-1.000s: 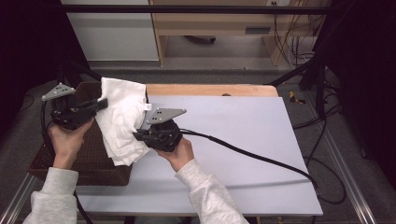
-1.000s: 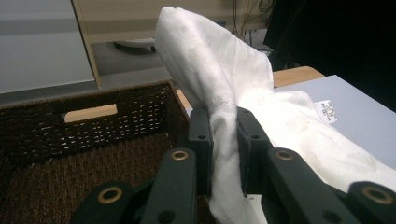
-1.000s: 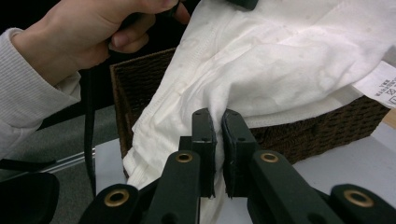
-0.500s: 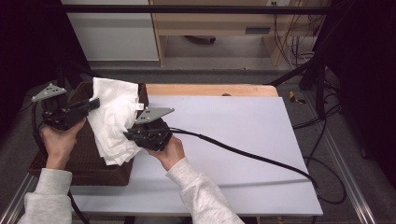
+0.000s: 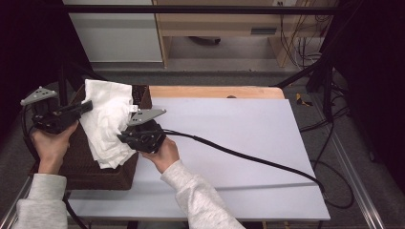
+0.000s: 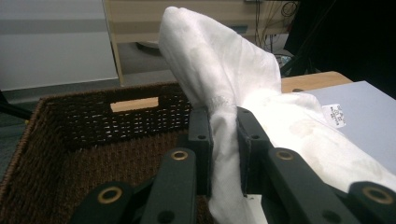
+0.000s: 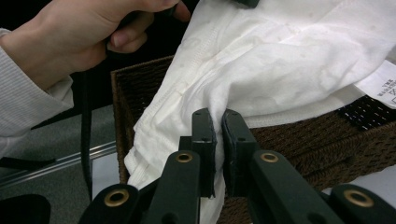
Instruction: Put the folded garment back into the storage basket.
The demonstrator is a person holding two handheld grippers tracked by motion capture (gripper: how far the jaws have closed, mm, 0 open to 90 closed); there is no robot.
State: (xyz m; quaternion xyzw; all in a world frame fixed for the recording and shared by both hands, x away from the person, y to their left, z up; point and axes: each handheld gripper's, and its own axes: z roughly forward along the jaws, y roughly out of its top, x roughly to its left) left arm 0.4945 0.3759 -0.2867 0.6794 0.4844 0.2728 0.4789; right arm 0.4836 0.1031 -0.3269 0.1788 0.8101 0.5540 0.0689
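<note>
A white cloth (image 5: 107, 121) hangs spread over a dark brown wicker basket (image 5: 90, 169) at the table's left edge. My left gripper (image 5: 86, 107) is shut on the cloth's upper left part; in the left gripper view its jaws pinch a fold of the cloth (image 6: 224, 140) above the basket's inside (image 6: 93, 154). My right gripper (image 5: 125, 138) is shut on the cloth's right side, and in the right gripper view the jaws clamp the fabric (image 7: 261, 70) over the basket's rim (image 7: 299, 135). A small label (image 7: 380, 84) hangs from the cloth.
The pale table top (image 5: 239, 143) stretches to the right of the basket. A black cable (image 5: 239, 155) trails from my right gripper across it. A wooden board (image 5: 215, 92) lies along the table's far edge. Dark stands (image 5: 329, 71) rise at the right.
Both hands have moved left with the cloth, so it now hangs over the basket rather than over the table's edge.
</note>
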